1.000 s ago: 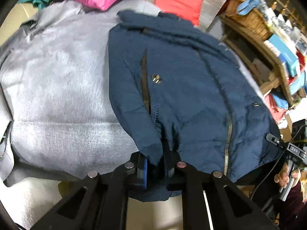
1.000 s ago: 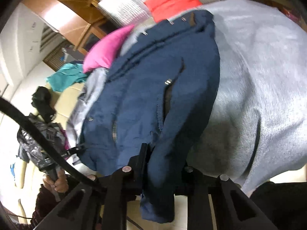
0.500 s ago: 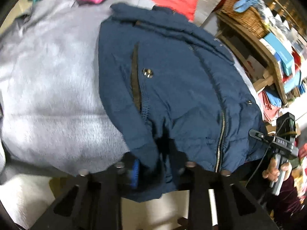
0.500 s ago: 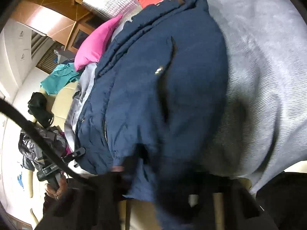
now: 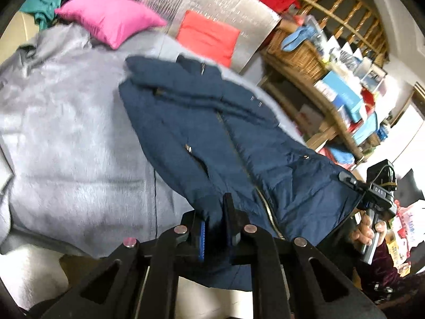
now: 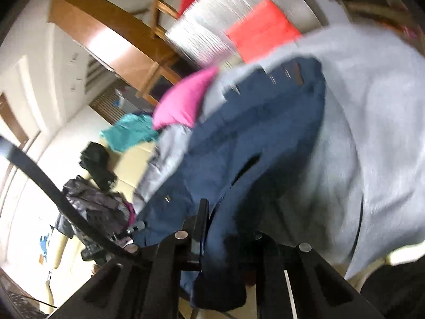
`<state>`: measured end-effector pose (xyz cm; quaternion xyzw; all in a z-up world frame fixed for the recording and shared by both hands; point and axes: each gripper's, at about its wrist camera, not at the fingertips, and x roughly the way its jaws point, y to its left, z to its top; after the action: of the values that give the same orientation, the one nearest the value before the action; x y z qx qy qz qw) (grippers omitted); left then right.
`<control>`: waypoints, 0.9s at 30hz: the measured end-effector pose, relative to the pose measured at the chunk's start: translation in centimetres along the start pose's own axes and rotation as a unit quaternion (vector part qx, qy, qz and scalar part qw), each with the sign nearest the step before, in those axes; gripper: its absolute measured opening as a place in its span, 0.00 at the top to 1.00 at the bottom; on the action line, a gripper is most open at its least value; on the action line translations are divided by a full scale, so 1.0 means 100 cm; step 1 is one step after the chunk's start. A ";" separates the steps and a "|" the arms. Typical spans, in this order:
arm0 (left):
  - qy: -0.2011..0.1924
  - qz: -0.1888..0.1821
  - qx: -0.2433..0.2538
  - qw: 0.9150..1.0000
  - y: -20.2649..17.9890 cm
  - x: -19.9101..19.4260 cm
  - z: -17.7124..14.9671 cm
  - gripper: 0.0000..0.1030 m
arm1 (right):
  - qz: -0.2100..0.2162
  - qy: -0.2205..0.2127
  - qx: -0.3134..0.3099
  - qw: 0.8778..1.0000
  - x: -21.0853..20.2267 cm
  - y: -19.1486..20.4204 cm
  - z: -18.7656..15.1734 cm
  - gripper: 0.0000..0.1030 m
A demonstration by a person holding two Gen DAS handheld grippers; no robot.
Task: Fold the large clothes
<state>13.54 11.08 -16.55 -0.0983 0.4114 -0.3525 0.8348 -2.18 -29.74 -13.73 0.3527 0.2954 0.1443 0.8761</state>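
Observation:
A navy blue zip-up jacket (image 5: 239,138) lies front up on a grey blanket (image 5: 66,133), collar at the far end. My left gripper (image 5: 215,228) is shut on the jacket's left sleeve cuff near the hem. My right gripper (image 6: 220,228) is shut on the jacket's right sleeve cuff (image 6: 225,239); the jacket (image 6: 252,133) stretches away from it and the cuff hangs down between the fingers. The right gripper also shows in the left wrist view (image 5: 377,194), at the jacket's right lower edge.
A pink pillow (image 5: 109,18) and a red cushion (image 5: 209,37) lie at the far end of the blanket. A cluttered wooden shelf (image 5: 332,79) stands to the right. Teal cloth (image 6: 127,133) and dark clothes (image 6: 95,164) lie on a cream sofa at left.
Both grippers have lifted and tilted upward with the sleeve cuffs still held. The jacket's lower part has risen off the blanket, and more of the room shows behind it.

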 end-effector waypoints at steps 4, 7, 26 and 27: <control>-0.048 -0.025 -0.001 0.999 -0.009 -0.032 0.034 0.89 | 0.032 -0.069 -0.023 0.997 -0.034 0.021 0.032 0.86; -0.092 -0.048 -0.010 0.994 -0.011 -0.053 0.060 0.89 | 0.058 -0.119 -0.023 0.991 -0.051 0.028 0.052 0.86; -0.121 0.060 -0.159 0.978 0.081 0.098 0.205 0.89 | -0.017 -0.140 0.081 0.987 0.112 -0.080 0.209 0.87; -0.117 0.067 -0.161 0.978 0.084 0.108 0.211 0.89 | -0.023 -0.138 0.085 0.987 0.124 -0.088 0.217 0.87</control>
<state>38.22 7.39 -13.48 -0.2445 0.3677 -0.2104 0.8722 21.35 -41.80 -12.55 0.4355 0.1912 0.0486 0.8783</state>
